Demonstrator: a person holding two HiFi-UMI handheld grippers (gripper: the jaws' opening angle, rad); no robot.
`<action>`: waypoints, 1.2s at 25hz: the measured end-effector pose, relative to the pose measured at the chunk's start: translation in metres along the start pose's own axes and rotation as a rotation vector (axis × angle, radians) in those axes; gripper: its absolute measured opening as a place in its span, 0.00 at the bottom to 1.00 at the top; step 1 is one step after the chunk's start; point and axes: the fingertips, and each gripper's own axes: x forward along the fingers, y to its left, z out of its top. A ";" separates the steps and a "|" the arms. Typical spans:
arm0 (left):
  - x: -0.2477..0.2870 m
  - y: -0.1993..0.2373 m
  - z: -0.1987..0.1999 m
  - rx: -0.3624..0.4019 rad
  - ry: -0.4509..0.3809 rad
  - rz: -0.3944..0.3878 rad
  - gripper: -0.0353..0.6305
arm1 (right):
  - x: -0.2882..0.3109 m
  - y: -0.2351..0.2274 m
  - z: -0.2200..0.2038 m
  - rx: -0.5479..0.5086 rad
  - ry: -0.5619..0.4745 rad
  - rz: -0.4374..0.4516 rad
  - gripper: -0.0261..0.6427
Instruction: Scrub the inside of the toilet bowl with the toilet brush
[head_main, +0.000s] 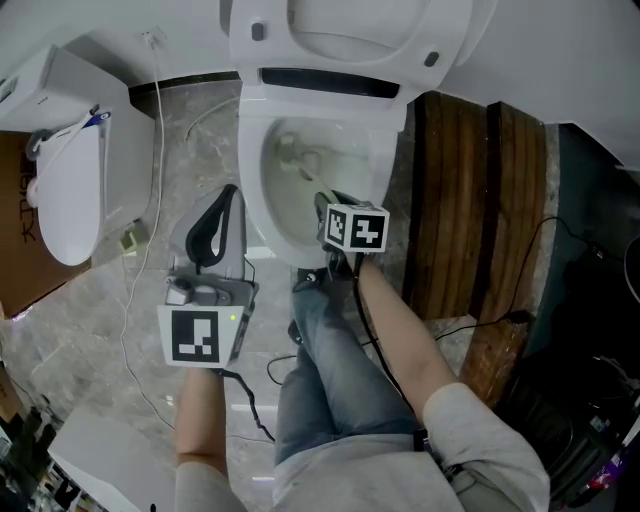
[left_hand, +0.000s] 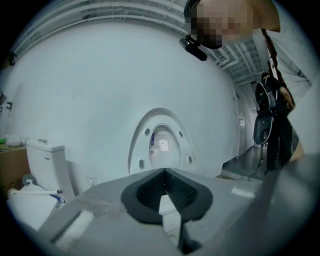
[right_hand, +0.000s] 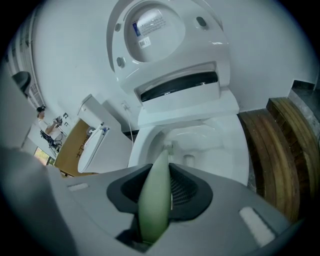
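The white toilet bowl (head_main: 262, 215) stands open with its lid (head_main: 350, 30) raised. My right gripper (head_main: 326, 206) hangs over the bowl's near rim, shut on the pale green handle of the toilet brush (right_hand: 156, 192). The brush's small bristle head (right_hand: 168, 146) reaches down inside the bowl (right_hand: 235, 150), near the drain; in the head view the brush head (head_main: 290, 152) shows at the bowl's far side. My left gripper (head_main: 228, 196) is held left of the bowl, outside it, jaws shut with nothing between them. In the left gripper view its jaws (left_hand: 164, 173) point at the raised lid (left_hand: 161, 145).
A second toilet (head_main: 70, 190) and a cardboard box (head_main: 12, 235) stand at the left. Dark wooden planks (head_main: 480, 200) lie right of the bowl. Cables (head_main: 135, 330) trail over the marble floor. The person's jeans leg (head_main: 330, 370) is in front of the bowl.
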 end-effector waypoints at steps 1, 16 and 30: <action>0.001 0.001 -0.002 0.001 0.005 0.002 0.06 | 0.001 -0.002 0.003 -0.001 -0.003 -0.005 0.19; 0.005 0.005 -0.011 -0.004 0.022 -0.012 0.06 | 0.000 -0.042 -0.002 0.023 -0.008 -0.107 0.19; 0.016 0.033 -0.025 -0.036 0.043 0.010 0.06 | 0.027 -0.049 -0.005 -0.045 0.055 -0.183 0.19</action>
